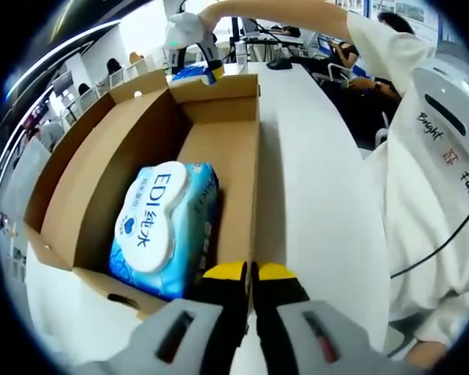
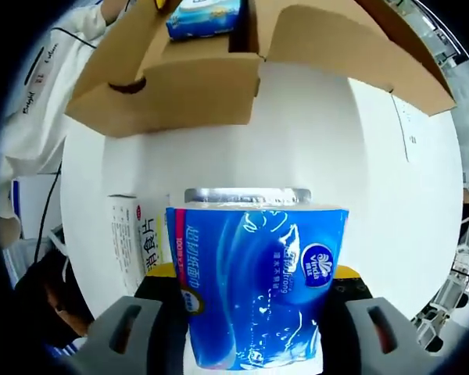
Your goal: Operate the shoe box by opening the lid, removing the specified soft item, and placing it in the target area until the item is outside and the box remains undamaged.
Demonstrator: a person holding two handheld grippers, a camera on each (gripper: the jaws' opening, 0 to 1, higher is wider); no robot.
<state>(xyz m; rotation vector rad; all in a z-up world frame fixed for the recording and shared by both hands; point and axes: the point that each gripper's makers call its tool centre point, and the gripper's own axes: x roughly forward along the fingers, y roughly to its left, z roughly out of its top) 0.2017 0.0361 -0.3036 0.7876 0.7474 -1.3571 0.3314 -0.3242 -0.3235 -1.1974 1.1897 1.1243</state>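
White tabletop (image 2: pixel 359 172): right gripper (image 2: pixel 254 285) clamped on blue soft tissue pack (image 2: pixel 254 281), clear of brown cardboard shoe box (image 2: pixel 195 86); lower gently. Left gripper (image 1: pixel 250 273) jaws together at box rim

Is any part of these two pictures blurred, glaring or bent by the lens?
Left gripper view: table edge curves with the fisheye; bright background washed out. Right gripper view: blue tissue pack looms large, sharp print, slight gloss; cardboard box bows near the rim.
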